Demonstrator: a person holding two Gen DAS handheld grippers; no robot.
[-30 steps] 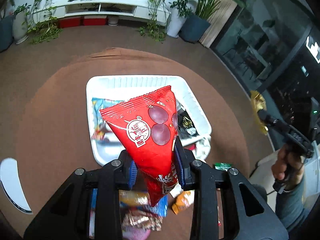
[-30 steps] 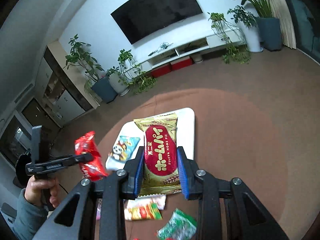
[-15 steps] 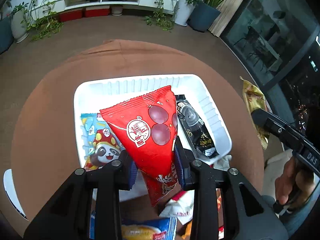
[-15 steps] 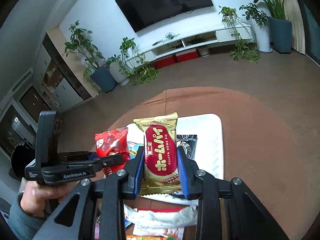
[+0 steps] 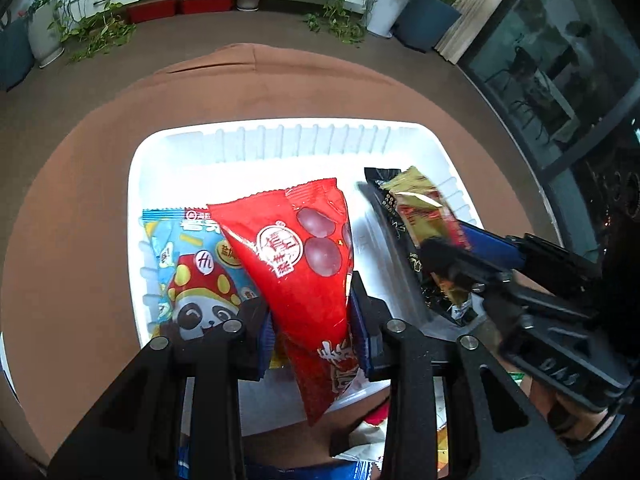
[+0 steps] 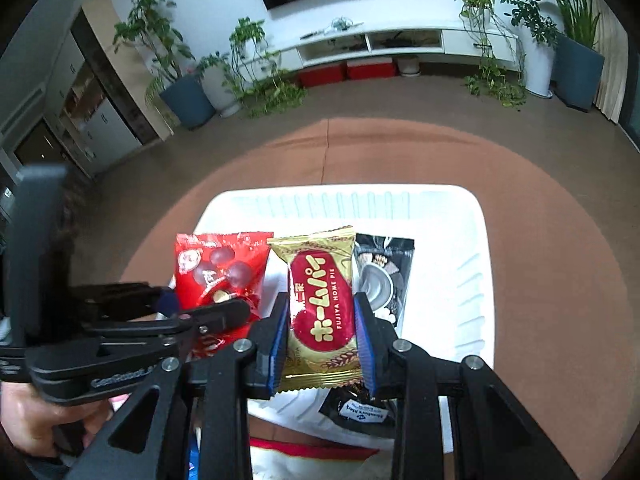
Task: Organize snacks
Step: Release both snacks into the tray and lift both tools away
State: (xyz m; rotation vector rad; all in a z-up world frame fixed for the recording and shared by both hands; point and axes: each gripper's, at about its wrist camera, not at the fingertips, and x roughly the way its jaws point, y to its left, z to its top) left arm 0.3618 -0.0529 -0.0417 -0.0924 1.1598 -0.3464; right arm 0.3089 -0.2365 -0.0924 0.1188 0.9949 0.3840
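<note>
My left gripper [image 5: 314, 328] is shut on a red snack bag [image 5: 304, 264] and holds it over the white basket [image 5: 280, 140]. My right gripper [image 6: 322, 344] is shut on a gold Home Pie packet [image 6: 320, 304] above the same basket [image 6: 460, 240]. In the basket lie a blue panda snack bag [image 5: 192, 272] and a black packet [image 6: 384, 276]. The right gripper [image 5: 448, 248] with its gold packet [image 5: 424, 212] shows at the right of the left wrist view. The left gripper [image 6: 208, 312] with the red bag [image 6: 220, 264] shows at the left of the right wrist view.
The basket stands on a round brown table [image 5: 80, 184]. Loose snack packets [image 5: 360, 440] lie on the table in front of the basket's near edge. Beyond the table are a white TV bench [image 6: 400, 40] and potted plants [image 6: 180, 80].
Both grippers have moved forward and down over the basket with their packets and come close side by side. The basket now fills more of both views.
</note>
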